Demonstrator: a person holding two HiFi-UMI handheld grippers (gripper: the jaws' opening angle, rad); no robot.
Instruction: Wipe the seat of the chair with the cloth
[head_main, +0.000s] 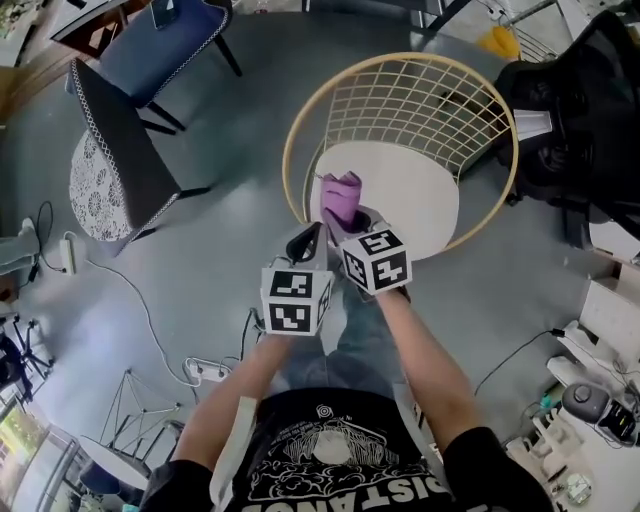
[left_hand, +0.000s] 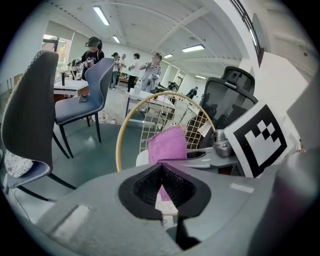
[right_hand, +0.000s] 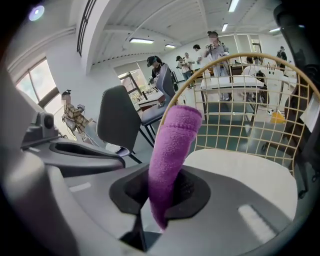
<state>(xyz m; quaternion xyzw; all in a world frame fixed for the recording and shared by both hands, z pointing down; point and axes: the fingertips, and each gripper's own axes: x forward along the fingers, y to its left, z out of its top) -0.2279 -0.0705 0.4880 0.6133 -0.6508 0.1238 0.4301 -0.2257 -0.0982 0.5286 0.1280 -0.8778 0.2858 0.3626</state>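
Clamped tight in the right claw (right_hand: 162, 187): one fuzzy purple cloth (right_hand: 172, 145), folded into an upright roll, over the round white seat (head_main: 420, 190) of the chair. Just beside it, left claw (left_hand: 161, 167) closed to a thin slit, gripping nothing. Behind the seat, a curved cream wire-grid back (head_main: 420, 100) inside a tan hoop (head_main: 288, 160). Further off on the grey floor (head_main: 230, 180), two more: one dark grey chair (head_main: 120, 140), one blue chair (head_main: 165, 45).

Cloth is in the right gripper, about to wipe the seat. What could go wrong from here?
The cloth sticks up out of the right gripper, so bare jaws might reach the white seat first. The wire backrest stands just behind; a long stroke could snag the cloth. The left gripper sits close beside the right and may bump it.
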